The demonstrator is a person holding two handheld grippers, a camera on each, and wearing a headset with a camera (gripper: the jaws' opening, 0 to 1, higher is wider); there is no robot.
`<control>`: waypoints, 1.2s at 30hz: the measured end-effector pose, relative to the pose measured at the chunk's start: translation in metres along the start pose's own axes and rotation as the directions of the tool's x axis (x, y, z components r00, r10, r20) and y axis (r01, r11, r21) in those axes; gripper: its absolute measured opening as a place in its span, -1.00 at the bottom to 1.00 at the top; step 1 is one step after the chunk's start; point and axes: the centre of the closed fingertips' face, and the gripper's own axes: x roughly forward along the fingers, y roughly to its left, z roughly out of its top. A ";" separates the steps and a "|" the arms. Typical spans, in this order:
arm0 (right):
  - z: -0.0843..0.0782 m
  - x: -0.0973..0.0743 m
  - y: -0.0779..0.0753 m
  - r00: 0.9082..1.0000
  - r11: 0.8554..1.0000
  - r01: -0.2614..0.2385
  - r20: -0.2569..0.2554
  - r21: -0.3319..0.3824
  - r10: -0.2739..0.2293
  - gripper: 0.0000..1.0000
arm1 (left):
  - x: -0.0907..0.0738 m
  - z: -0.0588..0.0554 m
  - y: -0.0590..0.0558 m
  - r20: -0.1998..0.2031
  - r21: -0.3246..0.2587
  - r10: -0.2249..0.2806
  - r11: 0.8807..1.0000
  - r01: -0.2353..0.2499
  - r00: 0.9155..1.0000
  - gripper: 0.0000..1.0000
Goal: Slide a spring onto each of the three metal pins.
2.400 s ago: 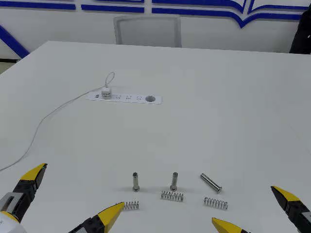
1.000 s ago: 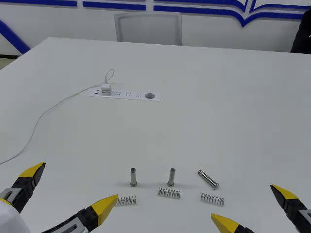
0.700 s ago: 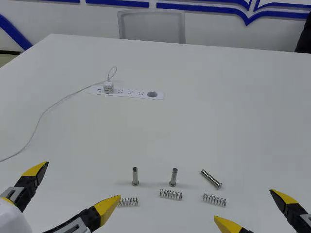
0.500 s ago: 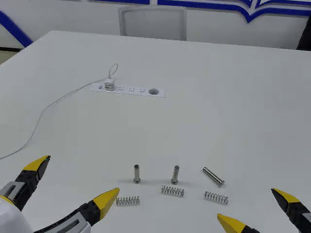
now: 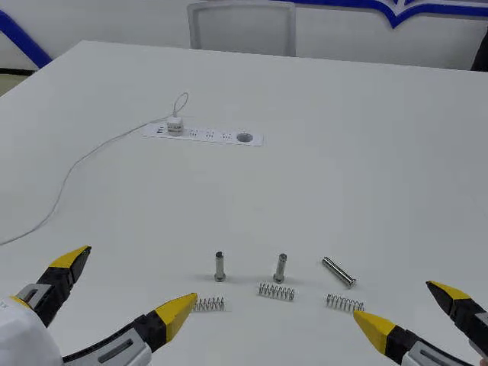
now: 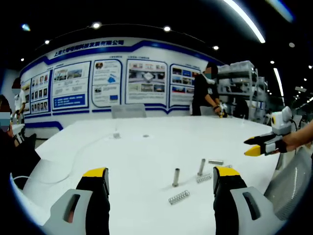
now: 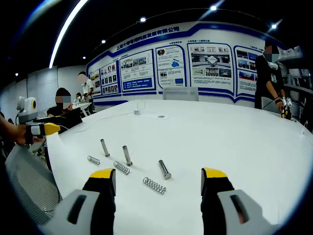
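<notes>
Three metal pins stand in a row on the white table (image 5: 343, 175): the left pin (image 5: 219, 266) and middle pin (image 5: 280, 268) are upright, the right pin (image 5: 338, 272) lies on its side. In front of each lies a loose spring: left spring (image 5: 208, 304), middle spring (image 5: 276, 291), right spring (image 5: 345, 303). My left gripper (image 5: 126, 286) hovers open just left of the left spring (image 6: 179, 197). My right gripper (image 5: 408, 309) hovers open to the right of the right spring (image 7: 154, 185). Neither gripper holds anything.
A white power strip (image 5: 204, 135) with a plug and a trailing cable (image 5: 69, 179) lies further back on the left. A grey chair (image 5: 242, 27) stands behind the far edge. Several people (image 7: 63, 115) are at the room's sides.
The head camera has tilted, shifting the whole scene. My right gripper has edged slightly toward the springs. Pins and springs lie as before, and both grippers stay open.
</notes>
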 end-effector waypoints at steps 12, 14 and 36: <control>0.006 0.029 -0.018 0.999 1.000 0.002 -0.048 -0.018 -0.003 0.24 | 0.003 -0.006 -0.008 -0.025 0.024 -0.039 0.999 0.039 0.999 0.77; 0.004 0.032 -0.017 0.998 0.999 -0.007 -0.067 -0.032 0.005 0.21 | 0.003 -0.007 -0.007 -0.029 0.020 -0.035 0.999 0.035 0.999 0.76; -0.020 0.100 -0.003 0.963 0.980 -0.130 -0.253 -0.151 0.089 -0.22 | 0.004 -0.013 -0.002 -0.056 0.013 -0.019 1.000 0.020 0.998 0.73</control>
